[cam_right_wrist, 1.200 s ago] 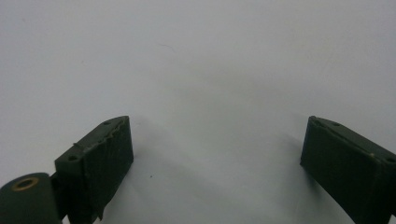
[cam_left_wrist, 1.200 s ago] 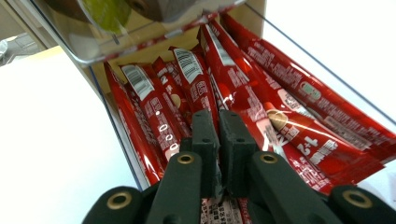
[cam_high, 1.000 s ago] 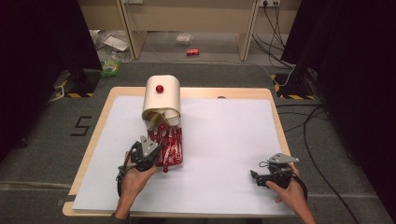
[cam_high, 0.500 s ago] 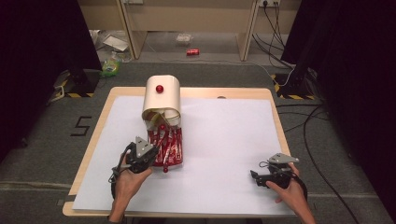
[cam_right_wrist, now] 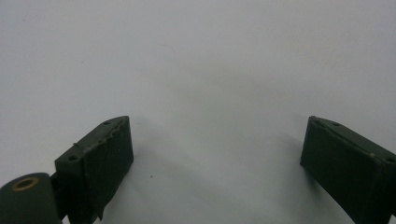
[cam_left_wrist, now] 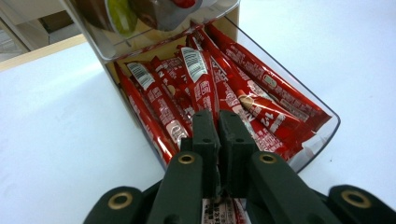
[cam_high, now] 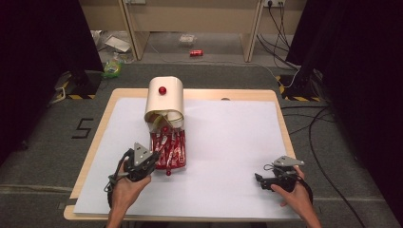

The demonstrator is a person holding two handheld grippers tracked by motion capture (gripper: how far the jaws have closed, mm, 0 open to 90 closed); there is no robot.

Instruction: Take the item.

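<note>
Your left tongs (cam_left_wrist: 218, 140) are pressed together at the front edge of the clear drawer (cam_left_wrist: 327, 122). A printed wrapper edge peeks out beneath them, low in the left gripper view, so they look clamped on one red sachet (cam_left_wrist: 223, 211), though I cannot tell how firm that hold is. The other red sachets (cam_left_wrist: 243, 93) lie packed lengthwise in the drawer, which stands pulled out from the cream dispenser (cam_high: 164, 100) at the far left of the table (cam_high: 280, 118).

Judging by this, you are drawing a single sachet out. Pull low and straight back along the drawer's length so the wrapper slides over the front lip instead of catching on it. Watch that neighbouring sachets are not dragged along. A small red knob (cam_high: 167, 173) sits just at the drawer's front; keep clear of it.

Your right tongs (cam_right_wrist: 215, 154) stand wide apart, holding nothing, over the white sheet (cam_high: 228, 142), well apart from the drawer. Bring them nearer only if the dispenser starts to shift.
</note>
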